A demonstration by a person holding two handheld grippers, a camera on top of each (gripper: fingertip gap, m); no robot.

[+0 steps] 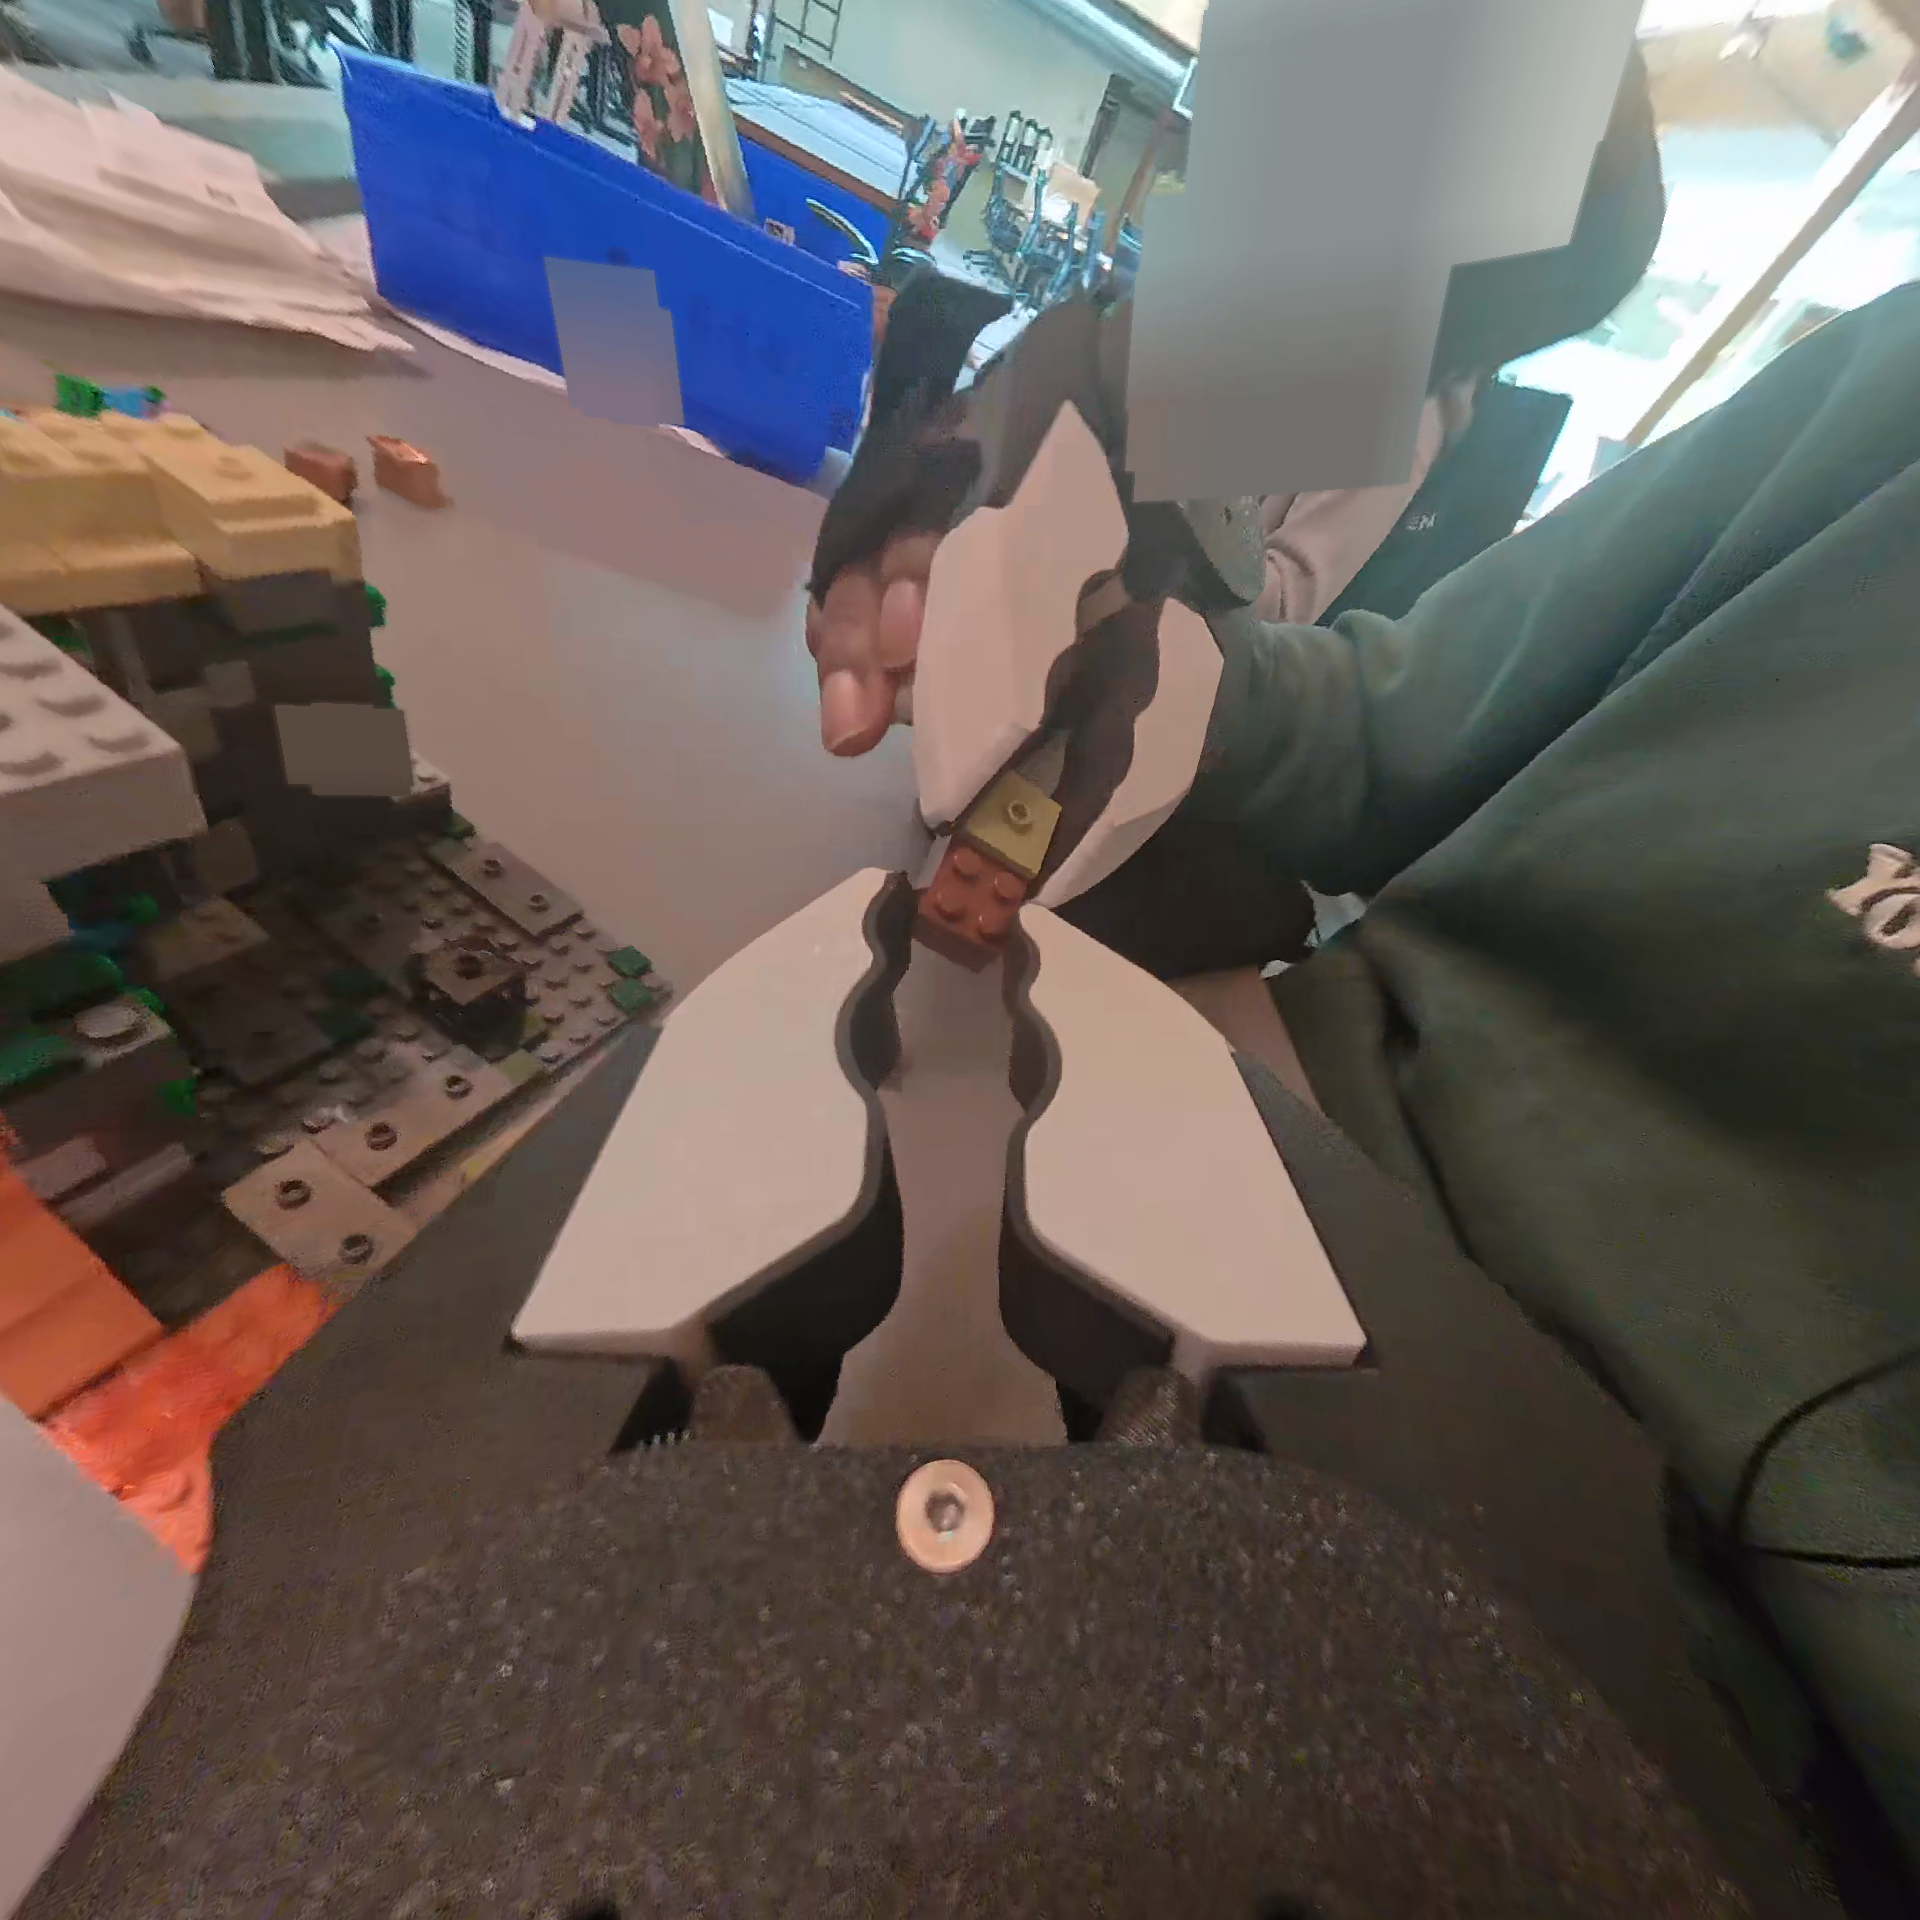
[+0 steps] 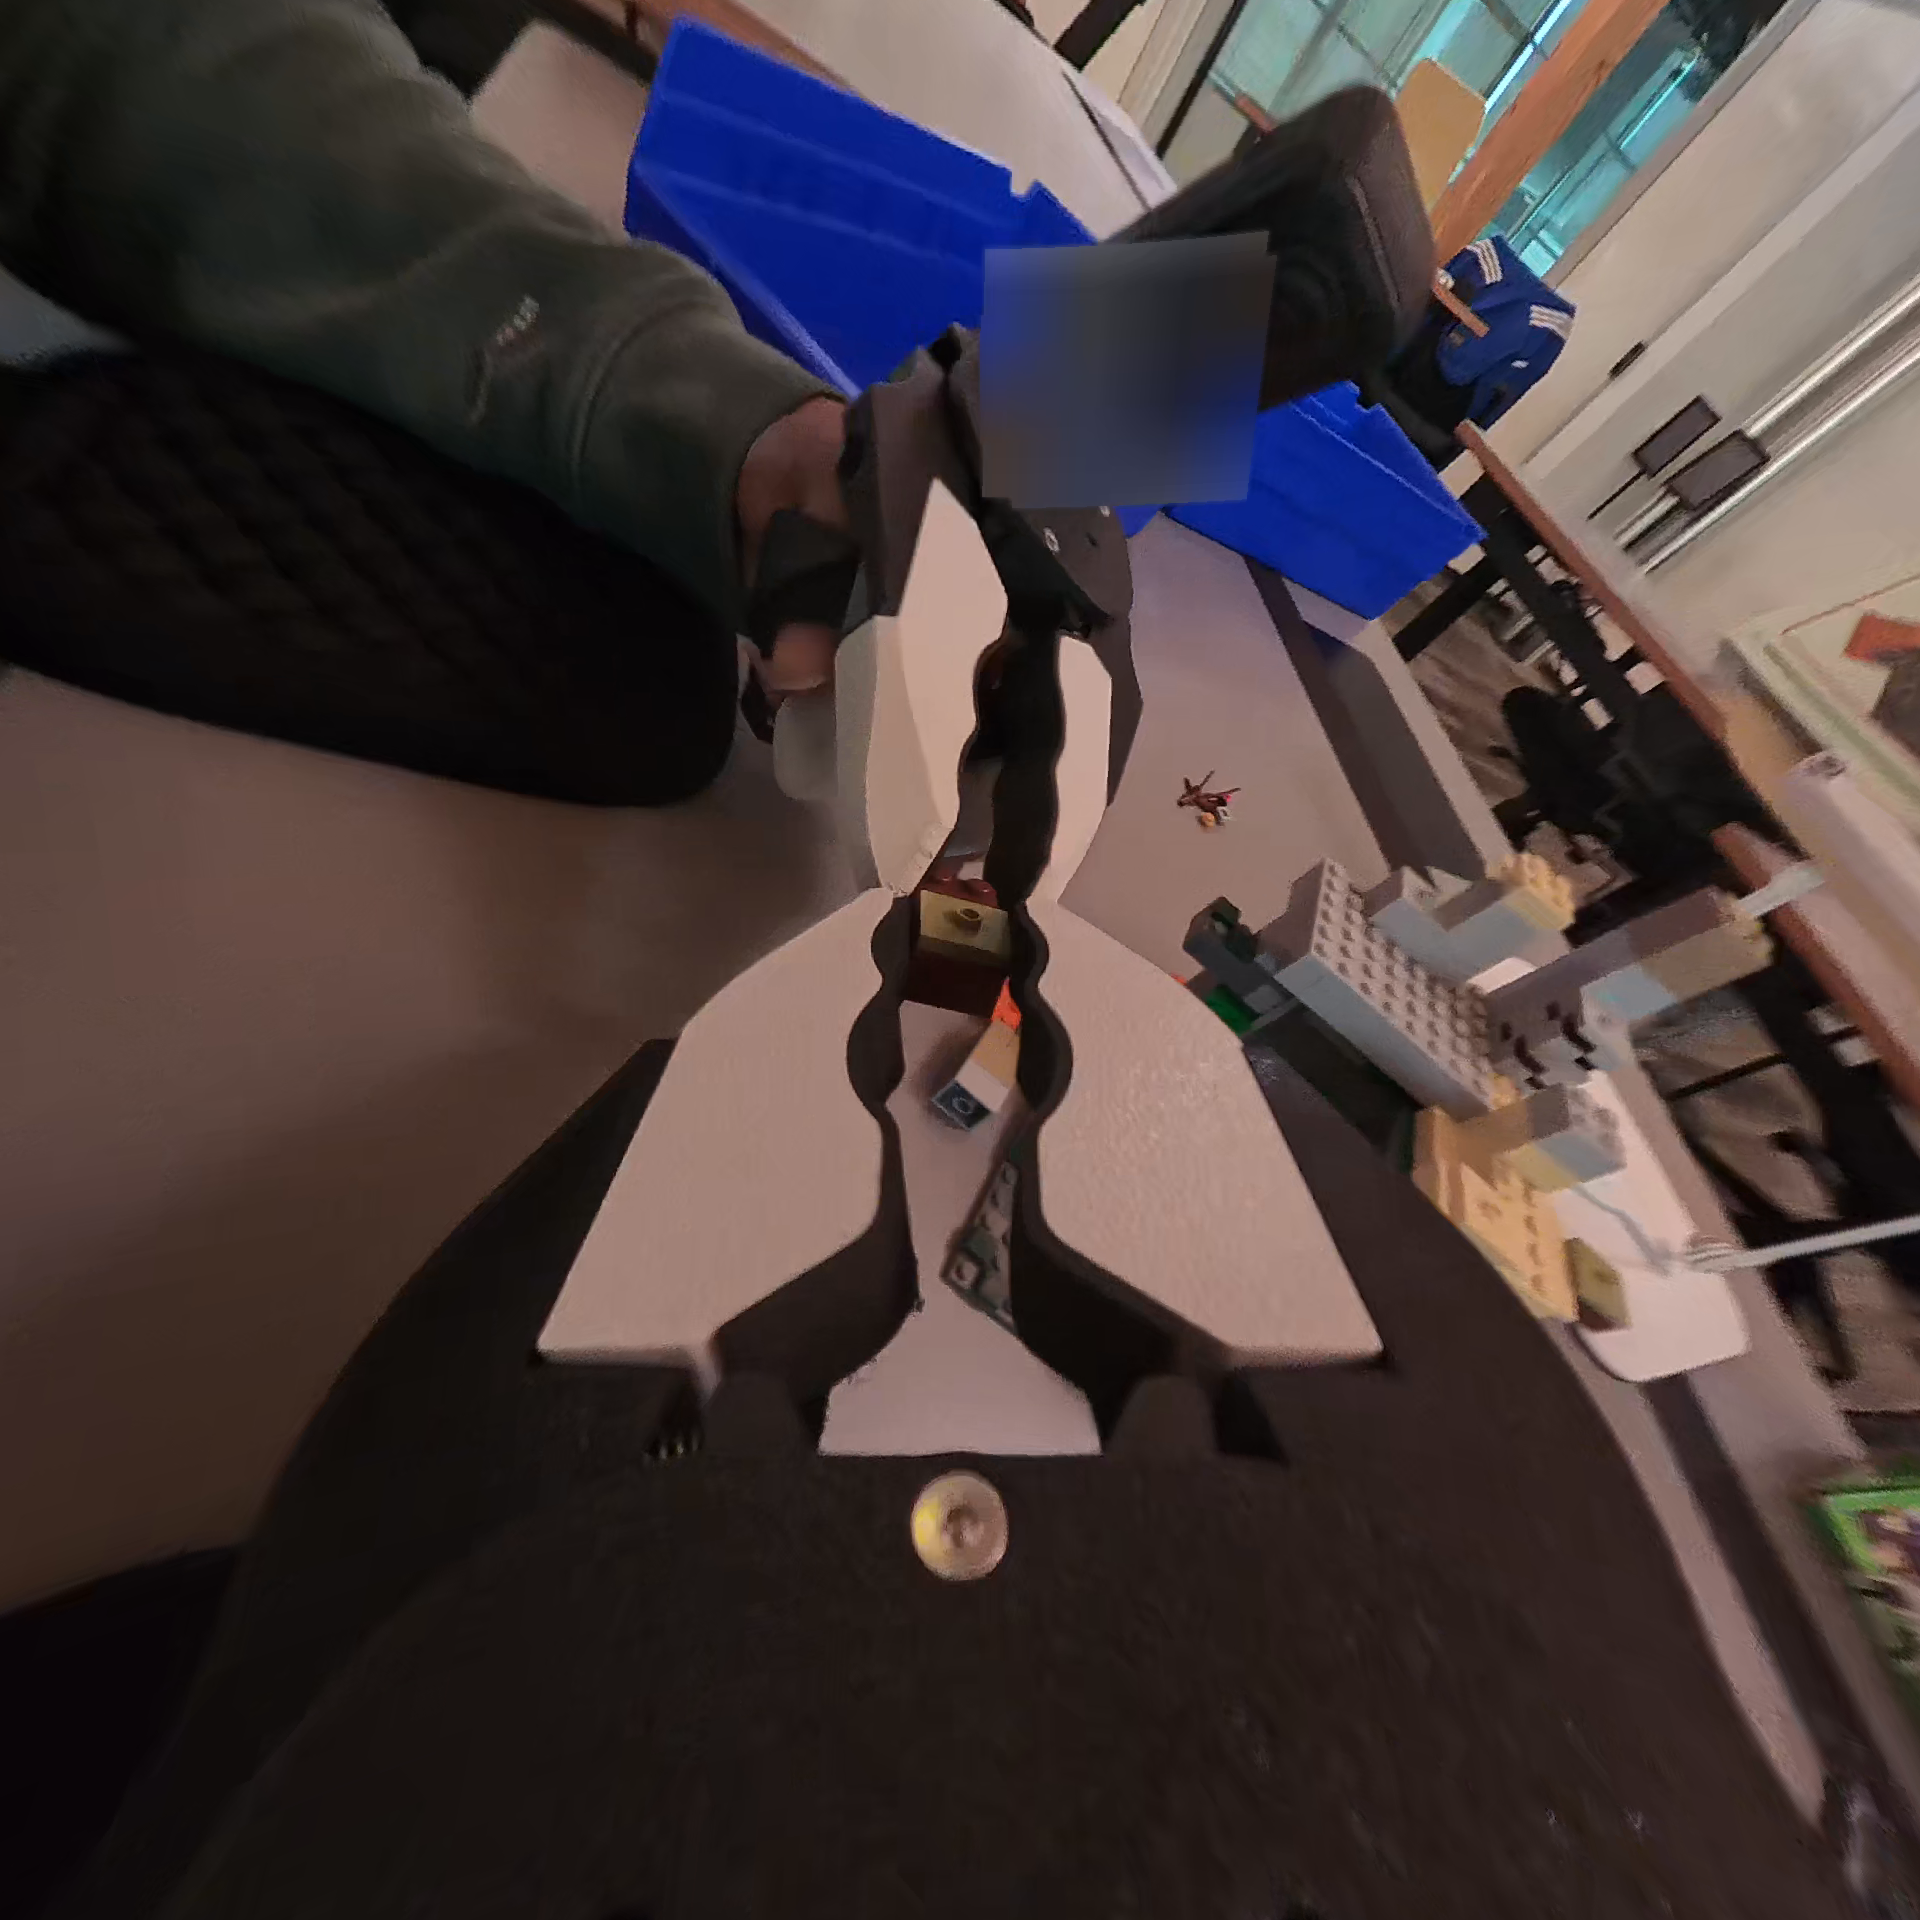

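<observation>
Above the grey desk, left gripper and right gripper each pinch the small, rigid, light brown-and-tan brick stack at opposite ends.

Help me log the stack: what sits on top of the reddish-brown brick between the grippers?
An olive-tan single-stud piece sits on the reddish-brown brick. Their joint and the brick's underside are hidden by the fingertips.
</observation>
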